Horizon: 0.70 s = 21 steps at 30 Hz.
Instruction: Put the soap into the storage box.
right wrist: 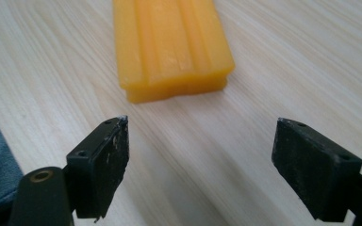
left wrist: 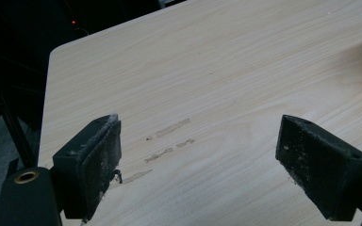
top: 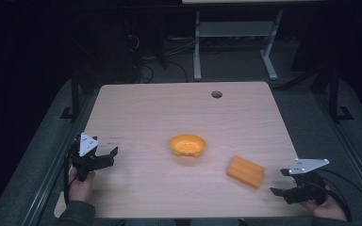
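Lining up now: right gripper, jaws wide, faces the orange block lying flat near the bowl. Best to straddle its narrow sides squarely. Left gripper waits, wide apart.

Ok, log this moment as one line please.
left gripper: open, empty, over table | right gripper: open, facing orange block, not touching | orange bowl: mid-table, untouched
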Each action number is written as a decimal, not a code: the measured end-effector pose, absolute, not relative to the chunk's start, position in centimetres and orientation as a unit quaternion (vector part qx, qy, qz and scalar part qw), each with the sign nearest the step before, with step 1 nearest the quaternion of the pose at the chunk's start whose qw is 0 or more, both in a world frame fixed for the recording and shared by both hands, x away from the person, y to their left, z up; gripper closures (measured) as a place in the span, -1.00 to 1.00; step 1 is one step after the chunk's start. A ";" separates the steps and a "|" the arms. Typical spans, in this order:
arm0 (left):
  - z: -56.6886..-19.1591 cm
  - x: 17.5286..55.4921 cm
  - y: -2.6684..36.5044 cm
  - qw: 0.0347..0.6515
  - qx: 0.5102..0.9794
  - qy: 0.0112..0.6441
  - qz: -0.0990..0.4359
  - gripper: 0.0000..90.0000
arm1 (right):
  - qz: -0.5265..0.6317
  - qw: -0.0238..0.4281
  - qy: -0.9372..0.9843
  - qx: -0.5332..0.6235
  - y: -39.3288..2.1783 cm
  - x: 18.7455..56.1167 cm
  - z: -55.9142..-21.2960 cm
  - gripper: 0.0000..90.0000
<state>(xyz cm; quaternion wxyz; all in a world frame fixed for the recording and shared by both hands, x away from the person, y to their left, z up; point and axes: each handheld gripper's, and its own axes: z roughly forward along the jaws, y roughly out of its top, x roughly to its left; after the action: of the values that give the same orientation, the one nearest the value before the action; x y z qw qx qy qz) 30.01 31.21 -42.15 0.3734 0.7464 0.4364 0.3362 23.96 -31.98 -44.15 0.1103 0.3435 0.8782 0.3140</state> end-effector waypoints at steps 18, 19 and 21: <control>-42.0 30.0 31.2 0.377 0.748 0.431 0.336 -0.69 | 0.289 0.098 0.902 0.305 -28.5 26.1 -42.0 -0.61; -42.0 30.0 31.2 0.377 0.748 0.431 0.336 -0.69 | 0.289 0.098 0.902 0.305 -28.5 26.1 -42.0 -0.61; -42.0 30.0 31.2 0.378 0.747 0.431 0.335 -0.69 | 0.288 0.098 0.906 0.296 -27.9 26.6 -41.8 -0.61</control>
<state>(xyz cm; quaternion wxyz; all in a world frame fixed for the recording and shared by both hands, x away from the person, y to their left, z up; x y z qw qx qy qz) 29.97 31.24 -41.99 0.3777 0.7475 0.4314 0.3355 26.60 -27.85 -41.81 0.0977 0.2962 0.9055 0.2876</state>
